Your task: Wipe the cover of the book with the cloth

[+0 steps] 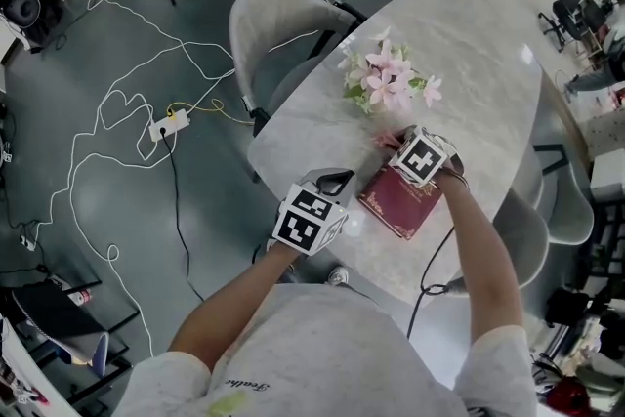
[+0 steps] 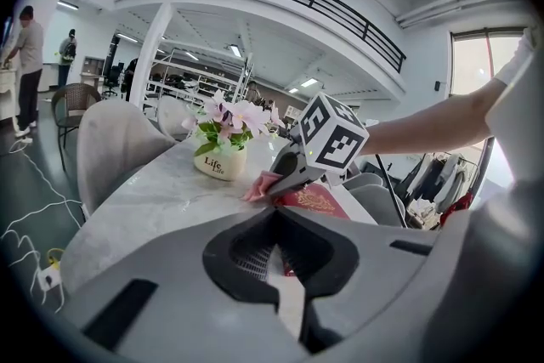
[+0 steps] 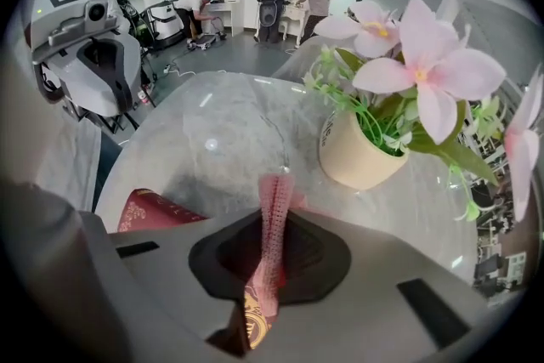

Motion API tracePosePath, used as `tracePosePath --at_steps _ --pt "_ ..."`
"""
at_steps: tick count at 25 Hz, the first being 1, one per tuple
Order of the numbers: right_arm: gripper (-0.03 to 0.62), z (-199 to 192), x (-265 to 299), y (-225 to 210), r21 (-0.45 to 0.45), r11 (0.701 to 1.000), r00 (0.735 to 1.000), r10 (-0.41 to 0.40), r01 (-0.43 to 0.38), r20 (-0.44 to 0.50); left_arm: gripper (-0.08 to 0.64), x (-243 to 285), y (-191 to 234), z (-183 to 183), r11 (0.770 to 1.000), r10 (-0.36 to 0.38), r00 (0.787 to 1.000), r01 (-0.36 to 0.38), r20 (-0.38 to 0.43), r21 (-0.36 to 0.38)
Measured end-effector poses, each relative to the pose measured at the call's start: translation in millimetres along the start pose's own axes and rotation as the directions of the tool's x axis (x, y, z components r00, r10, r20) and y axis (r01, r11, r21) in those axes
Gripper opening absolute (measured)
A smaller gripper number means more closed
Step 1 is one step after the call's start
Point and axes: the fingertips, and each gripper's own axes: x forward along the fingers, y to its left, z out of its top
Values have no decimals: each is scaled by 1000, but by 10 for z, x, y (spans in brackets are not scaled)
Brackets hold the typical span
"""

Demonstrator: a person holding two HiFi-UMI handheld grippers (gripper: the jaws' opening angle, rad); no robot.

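Book [image 1: 400, 200] in dark red with gold ornament lies flat on the marble table [image 1: 469, 44], just on the person's side of the pot [image 1: 386, 83] of pink flowers, near the table's edge. The right gripper [image 1: 398, 146] is over the end of the book nearest the pot, and its jaws are closed on a pink cloth [image 1: 391, 140]. In its own view the cloth [image 3: 274, 217] runs as a thin folded strip out from between the jaws toward the pot [image 3: 357, 153], with the book's cover [image 3: 149, 212] showing below and to the left. Whether the cloth presses on the cover or only hangs at its edge cannot be told. The left gripper [image 1: 332, 179] is on the side of the book away from the pot, just off the book's left corner and apart from the cloth. In its own view its jaws [image 2: 285, 268] are drawn together with only a thin slit between them, and nothing is held. From there the book [image 2: 319, 201] lies ahead, the cloth [image 2: 262, 185] is at its far end under the right gripper [image 2: 274, 187], and the pot [image 2: 219, 161] stands just beyond.
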Motion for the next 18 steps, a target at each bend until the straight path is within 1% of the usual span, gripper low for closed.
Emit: tracePosePath --at_steps 6,14,18 --pt "17 16 30 169 17 999 999 34 -35 21 6 -22 -66 -14 1000 -2 1000 2 5 1" --pt "16 88 5 427 -10 996 996 84 -83 32 6 -72 -75 -49 1000 9 1000 -9 16 -10" --pt "15 118 -9 569 -42 994 994 105 -104 27 6 -117 -97 -52 1000 14 1000 -14 24 -10"
